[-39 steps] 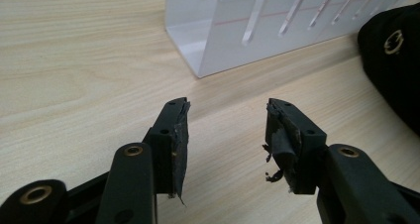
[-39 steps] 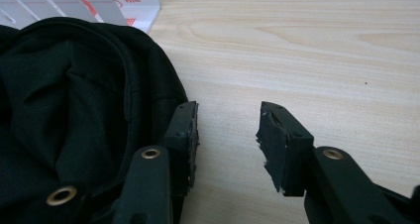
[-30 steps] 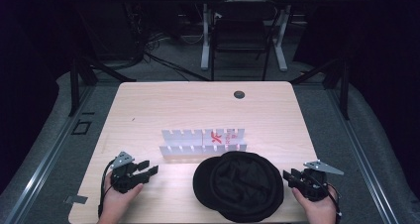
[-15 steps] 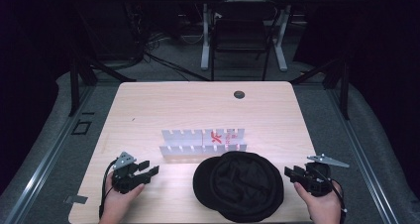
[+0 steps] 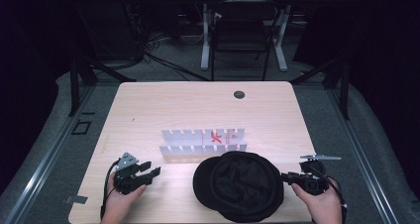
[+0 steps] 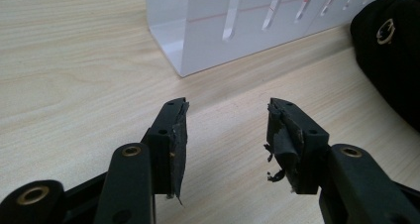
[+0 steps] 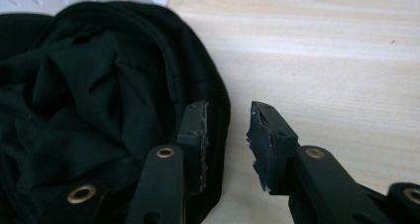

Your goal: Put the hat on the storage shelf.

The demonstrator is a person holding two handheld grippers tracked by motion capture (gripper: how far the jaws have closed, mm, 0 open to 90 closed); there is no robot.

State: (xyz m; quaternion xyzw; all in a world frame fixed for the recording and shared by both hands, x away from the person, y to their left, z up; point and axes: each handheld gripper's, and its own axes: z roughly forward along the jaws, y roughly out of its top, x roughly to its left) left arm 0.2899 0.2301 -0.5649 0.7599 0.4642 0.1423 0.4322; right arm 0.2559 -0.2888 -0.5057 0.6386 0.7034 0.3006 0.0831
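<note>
Black hats (image 5: 238, 184) – two, overlapping – beside one white rack (image 5: 203, 142).

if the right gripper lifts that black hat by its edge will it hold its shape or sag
Probably sag: the black hat lies crumpled, its cloth in soft folds, so it looks floppy. It seems light for its size, thin fabric with nothing rigid visible. The right gripper has closed partway, one jaw over the rim, the other over bare table; a pinch should hold matte cloth without slipping.
</note>
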